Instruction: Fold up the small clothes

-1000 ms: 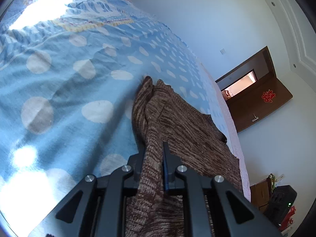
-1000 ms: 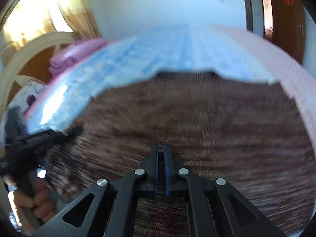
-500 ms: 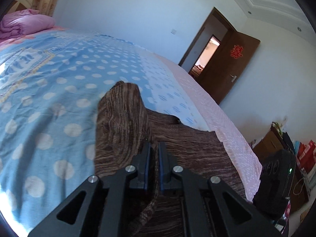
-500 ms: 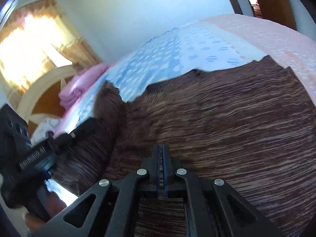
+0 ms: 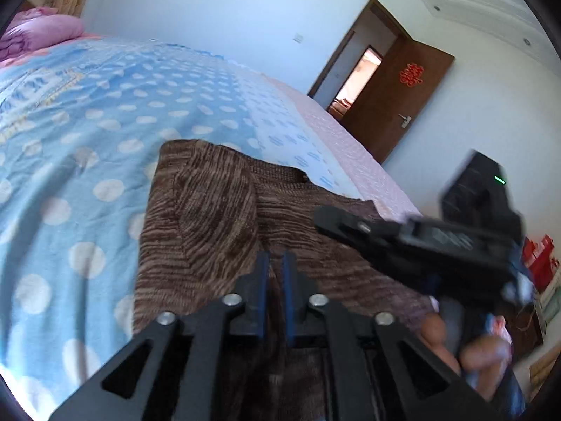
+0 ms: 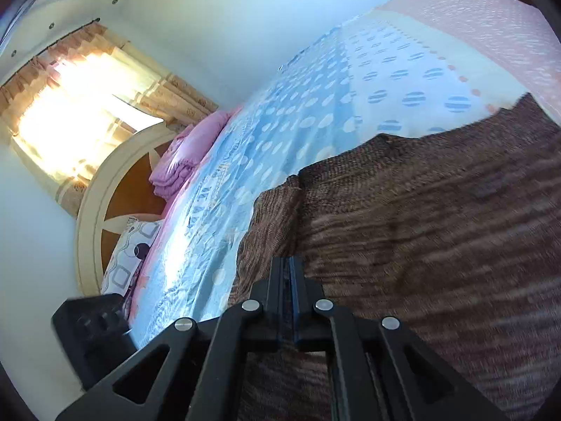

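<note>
While you look down your left gripper, the blue dotted bedspread fills the left of its view, with a pink quilt folded at the far top-left corner. Centre: the brown knit lies flat on the bedspread near the bed's close edge, its left part folded over onto the body, the fold's edge curving down toward your fingers. Your left jaws are opening; there's a narrow gap with the blue pads showing, knit lying under and between the tips, pads not pressing on it. Right of that, your right gripper reaches in over the knit's right side, blurred; your right hand wraps its handle at lower right. Behind it a brown door stands open, with a red ornament on it. In the right wrist view, left side: a bright curtained window, a round headboard, a patterned pillow, and the pink quilt stacked at the head of the bed. A black block of your left gripper's body shows at lower left. Centre: the right gripper is fully closed, pads together; can't tell if any knit is pinched, tips sit just over the folded edge. Right: the knit covers the lower right, blurred, its far edge against the pale dotted strip and pink sheet.
</note>
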`<act>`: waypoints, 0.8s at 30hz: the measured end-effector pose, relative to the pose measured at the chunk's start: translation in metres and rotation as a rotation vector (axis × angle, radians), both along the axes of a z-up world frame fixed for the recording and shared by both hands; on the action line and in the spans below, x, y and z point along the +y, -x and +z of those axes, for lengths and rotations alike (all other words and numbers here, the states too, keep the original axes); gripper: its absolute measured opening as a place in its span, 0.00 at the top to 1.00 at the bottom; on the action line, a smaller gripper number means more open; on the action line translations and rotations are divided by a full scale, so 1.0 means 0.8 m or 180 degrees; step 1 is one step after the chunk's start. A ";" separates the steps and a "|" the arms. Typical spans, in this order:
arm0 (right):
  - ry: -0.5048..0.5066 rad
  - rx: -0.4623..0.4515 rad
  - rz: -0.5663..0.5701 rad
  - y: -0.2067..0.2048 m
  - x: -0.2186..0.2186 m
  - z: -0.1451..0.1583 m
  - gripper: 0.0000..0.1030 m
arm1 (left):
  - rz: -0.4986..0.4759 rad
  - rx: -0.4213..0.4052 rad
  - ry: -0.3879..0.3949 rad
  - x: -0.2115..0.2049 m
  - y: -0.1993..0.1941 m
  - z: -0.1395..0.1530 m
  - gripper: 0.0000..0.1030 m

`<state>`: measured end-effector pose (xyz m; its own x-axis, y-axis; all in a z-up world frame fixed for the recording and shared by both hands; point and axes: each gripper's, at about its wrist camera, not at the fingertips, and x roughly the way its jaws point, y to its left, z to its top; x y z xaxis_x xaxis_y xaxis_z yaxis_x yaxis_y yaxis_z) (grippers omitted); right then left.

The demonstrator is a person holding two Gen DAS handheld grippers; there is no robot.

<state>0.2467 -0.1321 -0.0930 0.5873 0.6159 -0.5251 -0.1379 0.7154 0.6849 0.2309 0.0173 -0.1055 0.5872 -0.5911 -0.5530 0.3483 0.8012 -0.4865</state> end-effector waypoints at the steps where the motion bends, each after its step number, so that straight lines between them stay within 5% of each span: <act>1: -0.0019 0.0026 0.0042 -0.005 0.003 -0.001 0.97 | -0.0017 -0.0030 -0.0006 0.010 0.007 0.004 0.63; 2: -0.0028 0.0049 0.0085 -0.012 0.007 -0.001 0.97 | 0.0001 -0.0087 -0.0016 0.021 0.015 0.008 0.47; 6: -0.0152 0.0131 0.0138 -0.022 0.017 -0.006 0.95 | 0.0020 -0.0249 -0.0067 0.059 0.040 0.021 0.40; 10: -0.0303 0.0234 0.0083 -0.009 0.014 -0.015 0.48 | -0.0113 -0.0352 -0.0232 0.069 0.062 0.021 0.23; 16: -0.0432 0.0333 0.0322 0.028 0.022 -0.015 0.48 | -0.0326 -0.0579 -0.0805 0.054 0.090 0.004 0.22; 24: -0.0301 0.0685 0.0765 0.039 0.081 -0.029 0.48 | -0.0403 -0.0755 -0.1066 0.029 0.085 -0.006 0.17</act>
